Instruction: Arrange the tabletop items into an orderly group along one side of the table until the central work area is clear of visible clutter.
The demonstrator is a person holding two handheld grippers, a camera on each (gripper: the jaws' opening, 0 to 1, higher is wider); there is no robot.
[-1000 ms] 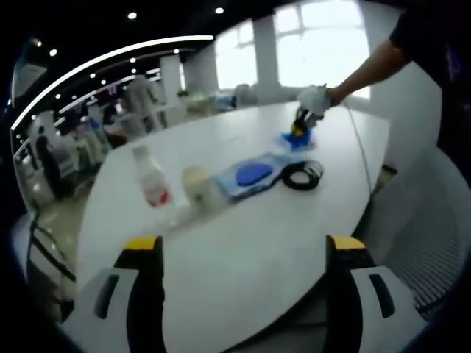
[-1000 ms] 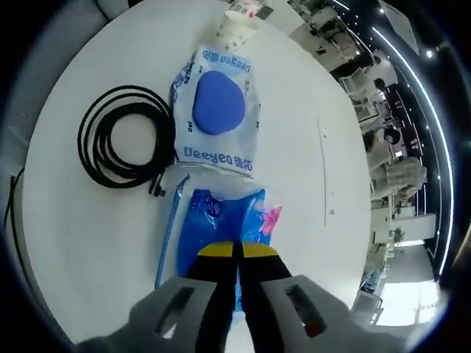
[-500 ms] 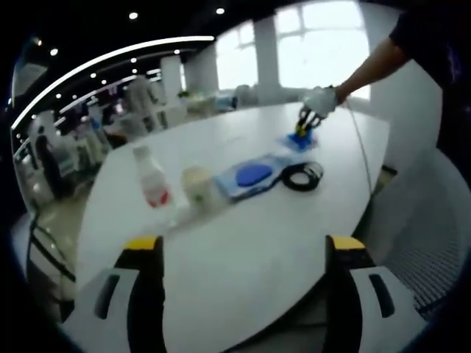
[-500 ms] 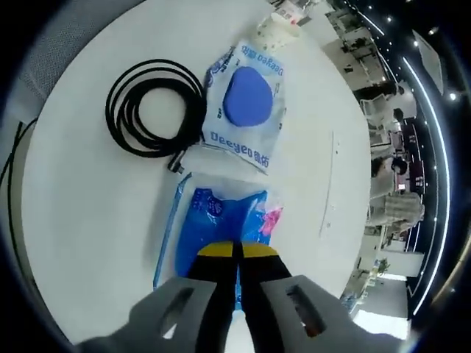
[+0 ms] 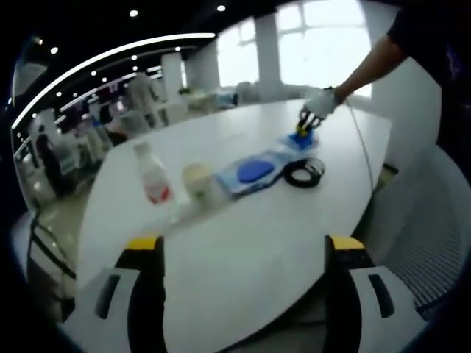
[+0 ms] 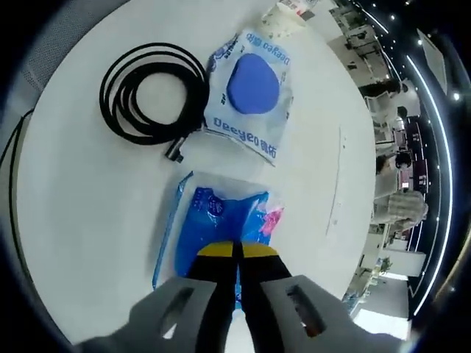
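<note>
On the white table [image 5: 243, 243] lie a row of items: a clear bottle with a red label [image 5: 151, 178], a paper cup [image 5: 197, 182], a white pouch with a blue disc [image 5: 254, 173], a coiled black cable [image 5: 303, 173] and a small blue packet [image 5: 298, 141]. My left gripper [image 5: 244, 246] hovers open over the near table edge, nothing between its jaws. A gloved hand [image 5: 321, 101] holds my right gripper [image 5: 302, 129] at the packet. In the right gripper view, the right gripper [image 6: 235, 251] is shut on the blue packet [image 6: 221, 217]; the cable [image 6: 151, 92], pouch [image 6: 252, 92] and cup [image 6: 283, 18] lie beyond.
The table's curved edge runs close to the cable coil, with a grey mesh chair [image 5: 434, 243] beside it. A thin black cord [image 6: 11, 162] trails off the edge. Office desks and people stand far behind the table.
The right gripper view has rolled and shifted, so cable and pouch sit differently in it; the blue packet stays in the shut jaws. The left gripper view is almost unchanged.
</note>
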